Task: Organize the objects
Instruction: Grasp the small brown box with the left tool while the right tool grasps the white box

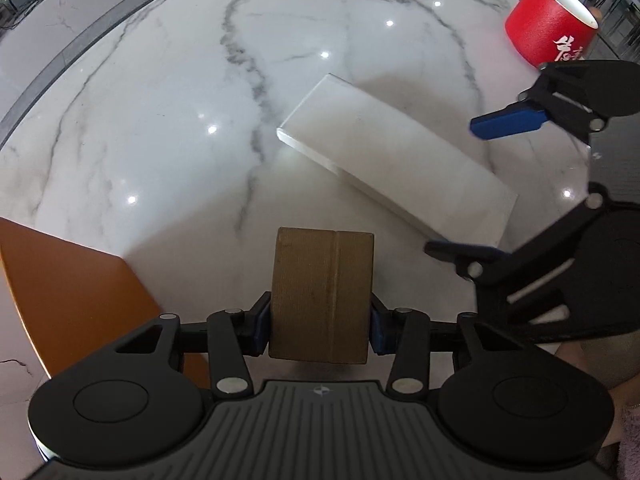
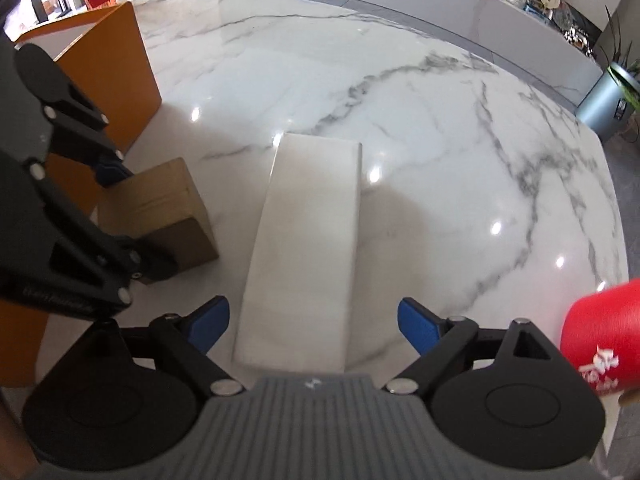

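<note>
My left gripper (image 1: 320, 330) is shut on a small brown cardboard box (image 1: 322, 296), held near the marble table; the box also shows in the right wrist view (image 2: 160, 208) with the left gripper's fingers on it. A long white flat box (image 1: 396, 160) lies on the table ahead and to the right. In the right wrist view the white box (image 2: 308, 248) lies straight ahead, its near end between my right gripper's (image 2: 314, 324) open blue pads (image 2: 418, 326). The right gripper also shows open in the left wrist view (image 1: 480, 188). A red cylinder with white characters (image 1: 550, 24) stands at the far right.
An orange open box (image 2: 112, 76) stands at the left, beside the brown box; its wall also shows in the left wrist view (image 1: 68, 292). The red cylinder shows at the right edge of the right wrist view (image 2: 604, 336). The marble table's edge (image 2: 616, 200) curves around the right. A potted plant (image 2: 612, 100) stands beyond it.
</note>
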Motion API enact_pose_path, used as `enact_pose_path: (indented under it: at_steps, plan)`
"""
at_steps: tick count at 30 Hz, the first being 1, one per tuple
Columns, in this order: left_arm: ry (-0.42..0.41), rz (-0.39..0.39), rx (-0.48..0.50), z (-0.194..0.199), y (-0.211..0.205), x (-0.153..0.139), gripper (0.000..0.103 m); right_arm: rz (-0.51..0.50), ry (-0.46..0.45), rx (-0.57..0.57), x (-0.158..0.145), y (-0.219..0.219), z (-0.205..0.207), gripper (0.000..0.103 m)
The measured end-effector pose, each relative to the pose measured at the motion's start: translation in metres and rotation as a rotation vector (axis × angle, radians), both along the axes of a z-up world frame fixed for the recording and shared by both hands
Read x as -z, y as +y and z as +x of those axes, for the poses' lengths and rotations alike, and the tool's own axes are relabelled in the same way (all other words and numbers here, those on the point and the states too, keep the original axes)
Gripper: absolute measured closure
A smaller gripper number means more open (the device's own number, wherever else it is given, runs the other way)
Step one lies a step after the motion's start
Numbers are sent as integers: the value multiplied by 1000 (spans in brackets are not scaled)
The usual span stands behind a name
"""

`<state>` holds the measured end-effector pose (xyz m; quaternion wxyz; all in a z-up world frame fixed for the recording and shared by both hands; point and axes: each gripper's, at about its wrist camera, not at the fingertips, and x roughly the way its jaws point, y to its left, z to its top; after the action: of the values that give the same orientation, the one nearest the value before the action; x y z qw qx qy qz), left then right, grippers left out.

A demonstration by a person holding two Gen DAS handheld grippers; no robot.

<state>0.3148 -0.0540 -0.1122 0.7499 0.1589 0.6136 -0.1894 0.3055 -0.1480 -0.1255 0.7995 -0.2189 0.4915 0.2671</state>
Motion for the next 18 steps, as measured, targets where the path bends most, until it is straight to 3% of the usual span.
enact_pose_path:
  at_steps: [3,14,16,18]
  plan:
    - [0,-8,-11,2,5,-2,51,3,18,-11,5,5,12,27]
    - [-66,-41,-51,2,16,-22,51,154,59,104,10,1,53,28]
    - [-76,-58,-56,2,14,-26,51,154,50,106,8,2,51,40]
    - [-84,-79,-56,1,12,-30,51,150,58,115,7,2,48,40]
